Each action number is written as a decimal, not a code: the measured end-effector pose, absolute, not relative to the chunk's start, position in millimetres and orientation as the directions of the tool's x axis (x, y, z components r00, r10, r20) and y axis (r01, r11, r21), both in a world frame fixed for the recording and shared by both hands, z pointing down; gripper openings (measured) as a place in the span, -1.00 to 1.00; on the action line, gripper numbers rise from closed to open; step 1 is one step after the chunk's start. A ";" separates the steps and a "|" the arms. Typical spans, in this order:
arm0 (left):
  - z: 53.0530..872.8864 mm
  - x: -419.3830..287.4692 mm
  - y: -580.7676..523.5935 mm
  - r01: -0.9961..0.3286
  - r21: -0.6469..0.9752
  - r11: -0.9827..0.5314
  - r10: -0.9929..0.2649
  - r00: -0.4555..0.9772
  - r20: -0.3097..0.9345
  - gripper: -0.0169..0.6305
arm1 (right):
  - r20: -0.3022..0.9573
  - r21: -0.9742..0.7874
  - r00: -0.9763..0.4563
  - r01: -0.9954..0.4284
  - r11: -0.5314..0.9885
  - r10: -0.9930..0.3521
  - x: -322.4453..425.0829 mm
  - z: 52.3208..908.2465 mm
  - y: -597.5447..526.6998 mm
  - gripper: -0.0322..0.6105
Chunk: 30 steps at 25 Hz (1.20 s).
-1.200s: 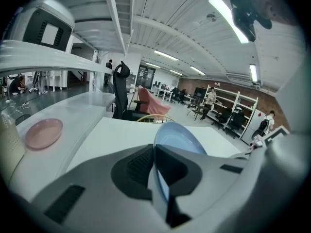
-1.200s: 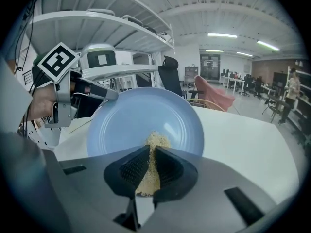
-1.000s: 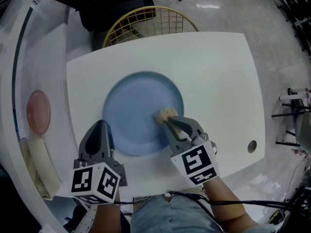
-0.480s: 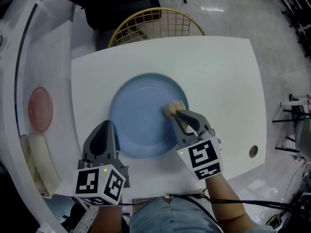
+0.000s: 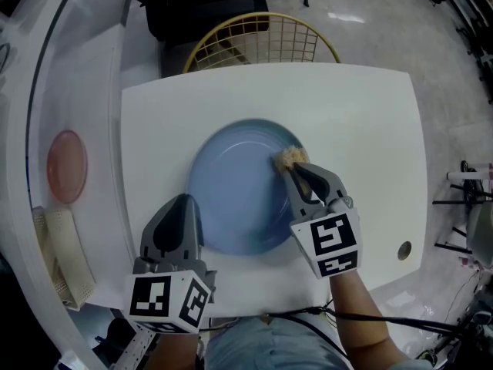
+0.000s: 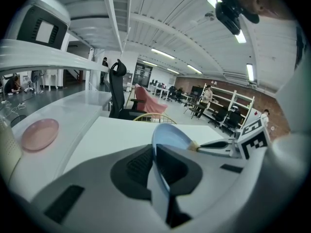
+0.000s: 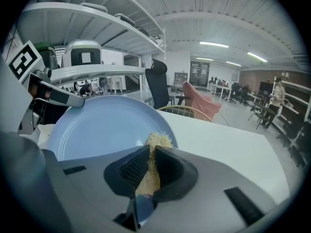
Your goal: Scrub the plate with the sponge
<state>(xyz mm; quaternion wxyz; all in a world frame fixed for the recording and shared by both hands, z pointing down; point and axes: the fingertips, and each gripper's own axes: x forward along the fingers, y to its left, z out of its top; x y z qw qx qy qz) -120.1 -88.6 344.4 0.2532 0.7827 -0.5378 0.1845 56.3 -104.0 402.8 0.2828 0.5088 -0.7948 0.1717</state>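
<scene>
A round blue plate (image 5: 235, 183) lies on the white table (image 5: 362, 122). My left gripper (image 5: 185, 206) is shut on the plate's near left rim (image 6: 163, 142), which shows edge-on between its jaws. A tan fibrous sponge (image 5: 290, 157) rests on the plate's right rim, clamped in my right gripper (image 5: 296, 168). In the right gripper view the sponge (image 7: 154, 152) sticks out past the jaws over the plate (image 7: 97, 127). In the left gripper view the right gripper (image 6: 218, 144) shows beyond the plate.
A yellow wire chair (image 5: 258, 41) stands behind the table. On the white counter at the left lie a pink dish (image 5: 65, 166) and a beige ribbed mat (image 5: 65, 264). A small hole (image 5: 404, 250) is in the table's near right corner. Cables hang near the person's lap.
My right gripper has slid the sponge from the plate's middle right toward its far right rim. The left gripper still holds the plate's near rim.
</scene>
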 end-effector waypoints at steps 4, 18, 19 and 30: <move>346.0 -118.8 -89.5 -0.933 0.209 -0.292 -0.746 0.359 0.561 -0.87 | 0.623 0.024 -0.318 -0.906 0.424 -0.715 56.1 402.7 -113.8 -0.77; 352.1 -117.4 -95.8 -0.928 0.233 -0.290 -0.734 0.372 0.568 -0.87 | 0.589 0.053 -0.326 -0.898 0.438 -0.740 38.1 391.6 -152.4 -0.77; 352.4 -117.2 -96.1 -0.928 0.234 -0.291 -0.733 0.373 0.568 -0.87 | 0.586 0.055 -0.328 -0.896 0.440 -0.741 35.8 390.6 -154.8 -0.77; 356.6 -122.1 -101.5 -0.927 0.250 -0.280 -0.731 0.375 0.571 -0.87 | 0.555 0.059 -0.376 -0.872 0.486 -0.742 3.2 382.0 -171.3 -0.77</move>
